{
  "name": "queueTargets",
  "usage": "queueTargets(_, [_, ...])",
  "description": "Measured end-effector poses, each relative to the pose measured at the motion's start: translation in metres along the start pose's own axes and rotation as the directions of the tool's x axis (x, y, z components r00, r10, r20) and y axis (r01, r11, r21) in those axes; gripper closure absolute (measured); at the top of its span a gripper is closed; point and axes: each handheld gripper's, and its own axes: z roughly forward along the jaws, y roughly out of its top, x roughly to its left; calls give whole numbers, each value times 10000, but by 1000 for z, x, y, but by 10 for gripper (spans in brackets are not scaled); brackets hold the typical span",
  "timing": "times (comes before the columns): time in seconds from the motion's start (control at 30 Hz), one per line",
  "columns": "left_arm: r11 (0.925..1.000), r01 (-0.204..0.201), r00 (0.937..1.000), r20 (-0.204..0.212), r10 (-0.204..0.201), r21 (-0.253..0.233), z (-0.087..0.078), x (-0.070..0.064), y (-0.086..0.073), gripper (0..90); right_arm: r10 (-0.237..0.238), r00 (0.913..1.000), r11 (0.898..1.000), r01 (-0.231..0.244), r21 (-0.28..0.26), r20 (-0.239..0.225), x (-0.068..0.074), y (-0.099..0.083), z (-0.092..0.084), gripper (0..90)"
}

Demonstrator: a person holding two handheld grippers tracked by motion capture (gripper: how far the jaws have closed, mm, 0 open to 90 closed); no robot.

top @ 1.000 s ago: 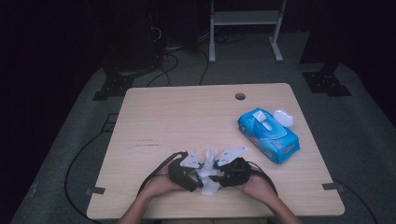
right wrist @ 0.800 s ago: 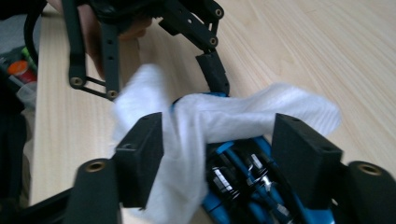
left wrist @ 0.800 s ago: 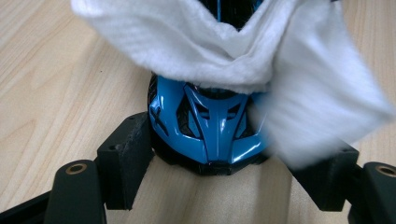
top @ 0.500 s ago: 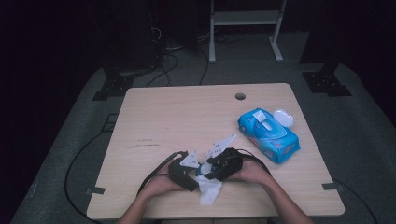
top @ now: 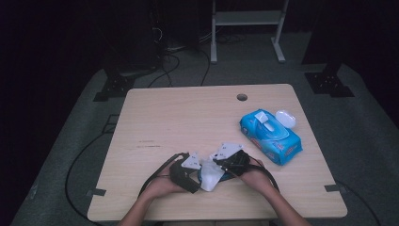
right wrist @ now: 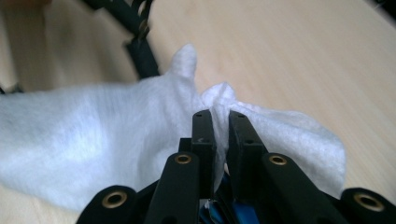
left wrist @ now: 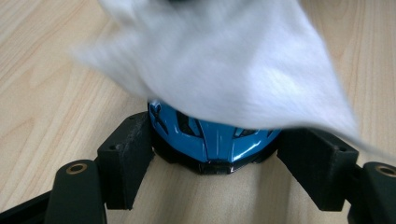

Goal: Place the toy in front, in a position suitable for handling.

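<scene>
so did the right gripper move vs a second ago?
Yes. In the high view the right gripper has slid left, away from the wipes pack, toward the left gripper; its jaws just closed on the wipe.

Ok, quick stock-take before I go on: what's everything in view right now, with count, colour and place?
Toy car: one, blue, held between the left jaws, near table edge.
Wipe: one, white, draped over the car, pinched by the right jaws.
Wipes pack: one, blue, lid flipped open, right side of table.
Table: one, light wood, with a round hole at the far edge.
Frame: one, white, on the floor beyond the table.
Cables: several, black, on the floor.
Left gripper: black, clamped on the car.
Right gripper: black, shut on the wipe.
</scene>
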Motion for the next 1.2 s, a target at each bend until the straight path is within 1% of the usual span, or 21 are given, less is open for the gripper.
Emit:
queueTargets(0.03, [10000, -18, 10000, 5, 18, -5, 0, 0, 0, 263, 396, 9990, 9991, -399, -151, -191, -3, -1, -3, 818])
queueTargets(0.1, [10000, -9, 10000, 3, 9, 10, 0, 0, -1, 263, 318, 9992, 9994, -315, -124, 257, -2, -4, -7, 818])
queueTargets(0.17, [10000, -46, 10000, 6, 46, 51, 0, 0, -1, 263, 317, 9994, 9993, -314, -202, 145, 2, -9, -11, 817])
queueTargets(0.23, [9999, -34, 10000, -20, 35, 101, 0, 0, 0, 264, 3, 9988, 10000, 1, -96, 481, 9, -12, -14, 804])
queueTargets(0.33, [9998, -55, 10000, -16, 56, 165, 0, 0, -1, 264, -450, 9982, 9987, 459, -223, 390, 19, -15, -20, 769])
queueTargets(0.37, [9999, -48, 10000, -12, 49, 154, 0, 0, -1, 264, -537, 9983, 9981, 543, -285, 227, 21, -15, -22, 753])
queueTargets(0.4, [9999, -48, 10000, -12, 49, 154, 0, 0, -1, 265, -537, 9983, 9981, 543, -285, 227, 21, -15, -22, 753])
queueTargets(0.43, [9998, -59, 10000, -8, 60, 174, 1, 0, 0, 265, -613, 9978, 9970, 600, -483, -259, 27, -16, -24, 701])
queueTargets(0.57, [9999, -31, 10000, -24, 31, 163, 1, 0, 0, 265, -782, 9906, 9965, 744, -376, -1120, 35, -16, -16, 622])
queueTargets(0.67, [9997, -89, 10000, -22, 90, 209, 1, 0, 0, 265, -922, 9882, 9954, 882, -381, -1224, 38, -14, -10, 635])
queueTargets(0.7, [9998, -96, 9999, -35, 97, 188, 1, 0, 0, 265, -879, 9879, 9956, 829, -438, -1277, 38, -14, -7, 674])
queueTargets(0.73, [9997, -105, 9999, -23, 106, 211, 1, 0, 0, 265, -610, 9858, 9968, 521, -608, -1566, 38, -11, -1, 765])
queueTargets(0.77, [9999, -56, 10000, -29, 56, 149, 1, 0, 0, 265, -474, 9847, 9976, 383, -569, -1676, 37, -10, 2, 782])
queueTargets(0.83, [9999, -13, 10000, -27, 14, 107, 2, 0, 0, 266, -288, 9806, 9985, 193, -506, -1941, 32, -9, 4, 803])
queueTargets(0.9, [10000, -11, 10000, -36, 12, 90, 2, 0, 1, 265, 148, 9815, 9986, -240, -461, -1907, 27, -9, 3, 808])
queueTargets(0.93, [10000, -11, 10000, -36, 12, 90, 2, 0, 1, 265, 148, 9815, 9986, -240, -461, -1907, 27, -9, 3, 808])
queueTargets(0.97, [10000, -29, 10000, -23, 29, 94, 2, 0, 1, 265, 372, 9816, 9979, -465, -456, -1871, 25, -7, 6, 810])
queueTargets(1.0, [10000, -29, 10000, -23, 29, 94, 2, 0, 1, 265, 372, 9816, 9979, -465, -456, -1871, 25, -7, 6, 810])
queueTargets(1.07, [9999, -25, 10000, -31, 25, 115, 2, 0, 1, 265, 417, 9774, 9976, -523, -462, -2071, 33, 0, 17, 810])
queueTargets(1.13, [9999, -26, 10000, -38, 26, 99, 2, 0, 0, 265, 26, 9777, 9986, -136, -509, -2099, 38, 5, 24, 812])
queueTargets(1.2, [10000, 32, 10000, -22, -32, 64, 2, -1, 0, 266, -32, 9830, 9991, -46, -422, -1835, 36, 7, 23, 813])
